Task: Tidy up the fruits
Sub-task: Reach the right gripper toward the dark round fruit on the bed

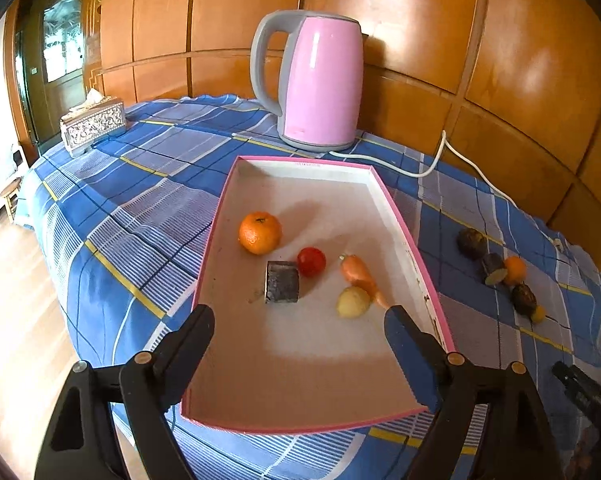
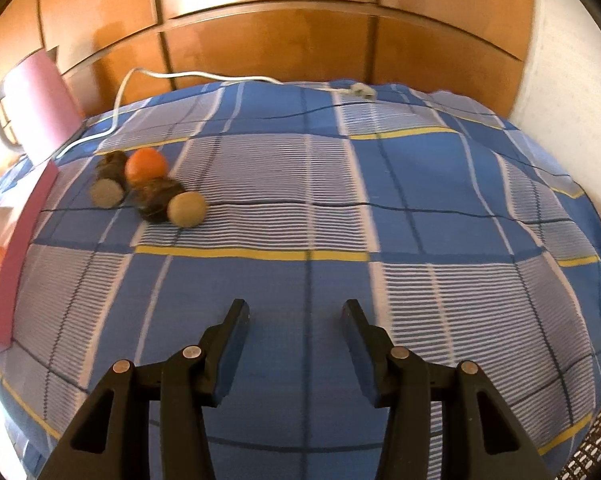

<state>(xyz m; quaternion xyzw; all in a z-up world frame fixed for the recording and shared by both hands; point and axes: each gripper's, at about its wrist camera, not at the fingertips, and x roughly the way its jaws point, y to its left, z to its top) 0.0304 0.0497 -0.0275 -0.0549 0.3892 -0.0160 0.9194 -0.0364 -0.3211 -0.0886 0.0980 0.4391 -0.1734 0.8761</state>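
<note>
left wrist view:
left gripper (image 1: 298,318): fingers spread wide, empty, hovering over the near end of the tray
tray (image 1: 396,208): pink-rimmed, white floor, centre of frame on the blue plaid tabletop (image 1: 148,184)
in tray: orange (image 1: 259,233), tomato (image 1: 311,261), carrot (image 1: 359,276) touching a pale potato (image 1: 353,301), dark block (image 1: 281,282) just beside the tomato
outside tray: cluster of dark pieces (image 1: 496,268) plus a small orange, right of frame, well apart from the tray
background: pink kettle (image 1: 320,84) behind the tray, tissue box (image 1: 92,126) upper left

right wrist view:
right gripper (image 2: 296,320): fingers parted partway, nothing between them, above bare cloth at bottom centre
loose pile: small orange (image 2: 145,165), cut dark root (image 2: 109,184), dark lump (image 2: 158,198), pale round piece (image 2: 187,209), all touching, left of centre
tray wall: pink strip at left edge

step: my read, between picks; five items placed, the pile not yet moved
next: right gripper needs to travel up-left to the pile, straddle one piece (the pale round one is the most exposed), clamp, carry to the tray
risk: pieces touch, so neighbours may roll
</note>
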